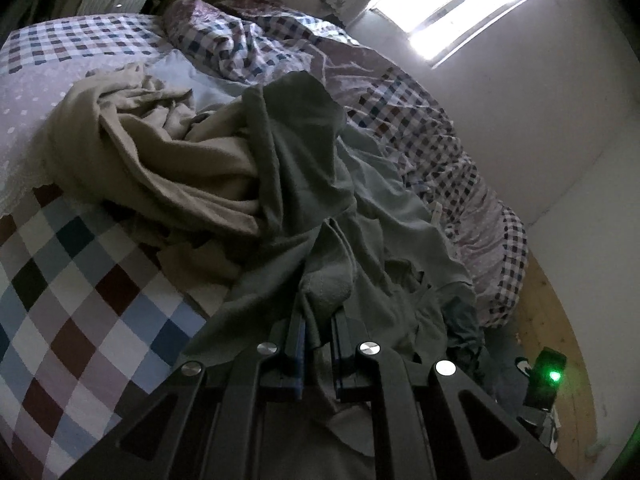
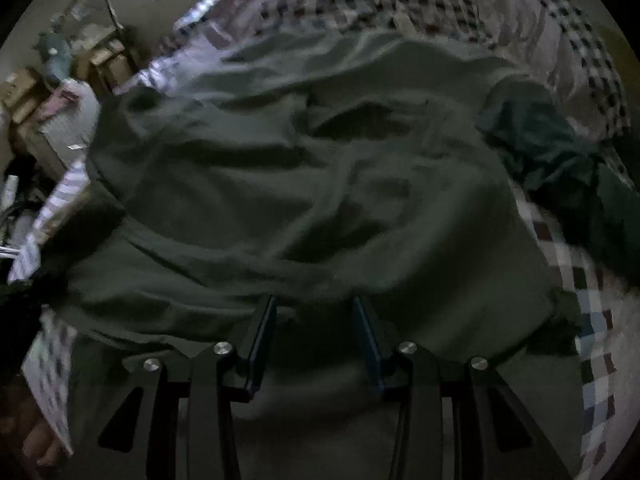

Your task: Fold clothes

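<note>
Our left tongs (image 1: 320,312) clamp a bunched fold of grey-green cotton garment (image 1: 296,168) at lower centre. Right tongs (image 2: 314,304) stand apart over it, nothing gripped. Beige crumpled cloth (image 1: 152,152) lies upper left on checked bedspread (image 1: 80,264).

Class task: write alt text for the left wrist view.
The left gripper pinches a bunched fold of a grey-green garment over a checked bedspread. A beige garment lies crumpled beside it, below a bright window.
</note>
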A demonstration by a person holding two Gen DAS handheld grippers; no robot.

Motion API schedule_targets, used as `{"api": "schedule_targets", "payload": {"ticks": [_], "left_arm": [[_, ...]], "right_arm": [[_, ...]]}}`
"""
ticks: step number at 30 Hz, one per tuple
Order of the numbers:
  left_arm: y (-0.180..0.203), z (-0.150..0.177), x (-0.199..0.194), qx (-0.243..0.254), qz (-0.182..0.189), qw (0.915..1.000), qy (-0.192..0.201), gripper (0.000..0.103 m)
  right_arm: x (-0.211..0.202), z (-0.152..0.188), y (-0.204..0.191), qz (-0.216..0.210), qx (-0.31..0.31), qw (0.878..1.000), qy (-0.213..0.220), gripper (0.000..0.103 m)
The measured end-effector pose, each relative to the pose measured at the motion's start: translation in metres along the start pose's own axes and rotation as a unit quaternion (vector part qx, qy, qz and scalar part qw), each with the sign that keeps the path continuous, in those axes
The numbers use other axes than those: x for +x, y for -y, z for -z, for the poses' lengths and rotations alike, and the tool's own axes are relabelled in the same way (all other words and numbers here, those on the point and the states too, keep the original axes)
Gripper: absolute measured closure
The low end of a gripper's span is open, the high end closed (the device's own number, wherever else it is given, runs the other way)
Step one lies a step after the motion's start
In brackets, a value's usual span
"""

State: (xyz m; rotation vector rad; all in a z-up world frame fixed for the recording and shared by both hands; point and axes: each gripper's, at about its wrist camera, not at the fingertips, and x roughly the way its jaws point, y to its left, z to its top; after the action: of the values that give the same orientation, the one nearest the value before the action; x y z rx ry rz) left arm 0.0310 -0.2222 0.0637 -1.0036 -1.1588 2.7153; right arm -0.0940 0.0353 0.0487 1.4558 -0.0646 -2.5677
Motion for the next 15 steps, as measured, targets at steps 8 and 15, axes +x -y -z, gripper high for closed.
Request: {"api": "schedule_targets", "payload": {"ticks": [8,15], "left_arm": [[-0.001,0.000,-0.004,-0.022,0.015,0.9996,-0.008,0.094],[0.018,-0.001,-0.020,-0.047,0.051,0.9971,-0.030,0.094]], "right_arm": [[-0.032,-0.001,0.041,-0.005,0.068,0.996,0.055,0.102],[-0.115,-0.011,0.091,-0.020,0.137,0.978,0.158,0.102]]}}
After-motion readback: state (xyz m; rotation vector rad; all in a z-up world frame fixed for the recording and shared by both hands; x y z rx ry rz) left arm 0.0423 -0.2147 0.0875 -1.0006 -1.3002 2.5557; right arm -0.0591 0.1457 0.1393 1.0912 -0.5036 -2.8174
